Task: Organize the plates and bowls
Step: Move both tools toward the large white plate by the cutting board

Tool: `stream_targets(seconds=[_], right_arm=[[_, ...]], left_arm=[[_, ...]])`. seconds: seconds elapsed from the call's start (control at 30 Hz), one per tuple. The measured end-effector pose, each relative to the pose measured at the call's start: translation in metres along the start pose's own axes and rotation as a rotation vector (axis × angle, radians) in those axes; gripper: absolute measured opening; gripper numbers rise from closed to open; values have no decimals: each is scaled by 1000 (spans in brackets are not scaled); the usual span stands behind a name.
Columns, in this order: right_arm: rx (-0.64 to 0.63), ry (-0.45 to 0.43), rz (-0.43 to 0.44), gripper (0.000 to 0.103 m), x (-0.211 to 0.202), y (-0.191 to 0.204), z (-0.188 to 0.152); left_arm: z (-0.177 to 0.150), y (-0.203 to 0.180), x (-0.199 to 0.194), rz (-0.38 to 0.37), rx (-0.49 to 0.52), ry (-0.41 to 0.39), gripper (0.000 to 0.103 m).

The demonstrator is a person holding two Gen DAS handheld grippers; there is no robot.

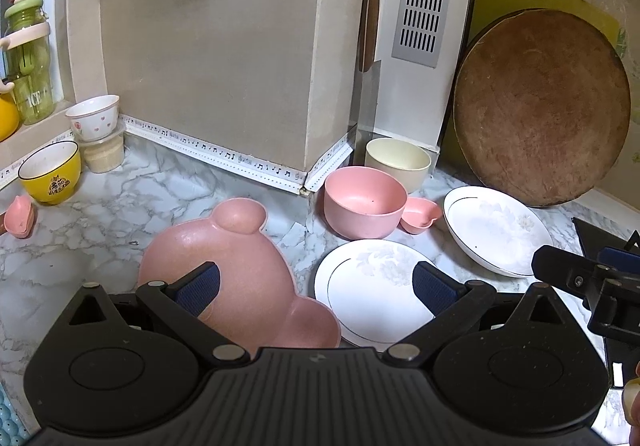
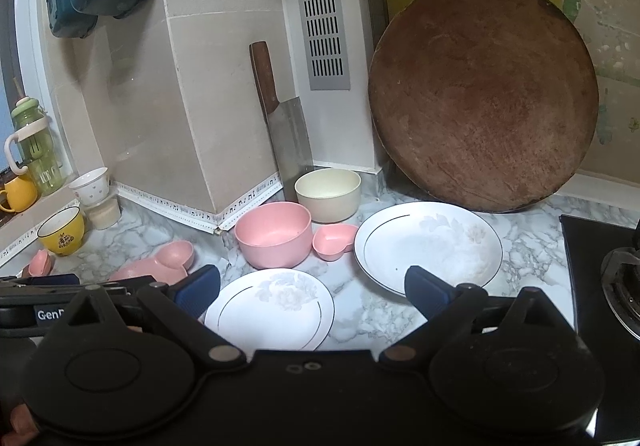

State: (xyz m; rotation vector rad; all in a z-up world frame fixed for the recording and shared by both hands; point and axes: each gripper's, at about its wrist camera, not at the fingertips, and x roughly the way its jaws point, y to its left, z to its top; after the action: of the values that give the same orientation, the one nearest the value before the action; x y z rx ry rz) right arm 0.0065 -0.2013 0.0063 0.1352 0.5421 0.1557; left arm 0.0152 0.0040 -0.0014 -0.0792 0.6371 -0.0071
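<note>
On the marble counter lie a pink bear-shaped plate (image 1: pixel 240 270), a small white plate (image 1: pixel 372 290) and a larger white plate (image 1: pixel 496 226). Behind them stand a pink bowl (image 1: pixel 362 205), a cream bowl (image 1: pixel 398 161) and a small pink heart dish (image 1: pixel 420 215). My left gripper (image 1: pixel 316 284) is open and empty, above the bear plate and the small white plate. My right gripper (image 2: pixel 312 290) is open and empty, over the small white plate (image 2: pixel 272 310), with the larger plate (image 2: pixel 428 246), pink bowl (image 2: pixel 274 234) and cream bowl (image 2: pixel 328 193) beyond.
A round wooden board (image 2: pixel 484 105) and a cleaver (image 2: pixel 288 133) lean on the back wall. A yellow bowl (image 1: pixel 50 171), a white cup (image 1: pixel 94 117) and a green bottle (image 1: pixel 30 61) stand at the left. A black stove (image 2: pixel 604 286) is at the right.
</note>
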Motion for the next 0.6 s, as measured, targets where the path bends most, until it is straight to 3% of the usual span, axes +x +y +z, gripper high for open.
stream_targets(seconds=[0.37, 0.6], right_arm=[[4, 14, -2, 100, 5, -5, 1], [-16, 8, -49, 101, 12, -19, 4]], left_arm=[[2, -4, 8, -5, 3, 11, 103], [8, -18, 25, -35, -1, 19, 103]])
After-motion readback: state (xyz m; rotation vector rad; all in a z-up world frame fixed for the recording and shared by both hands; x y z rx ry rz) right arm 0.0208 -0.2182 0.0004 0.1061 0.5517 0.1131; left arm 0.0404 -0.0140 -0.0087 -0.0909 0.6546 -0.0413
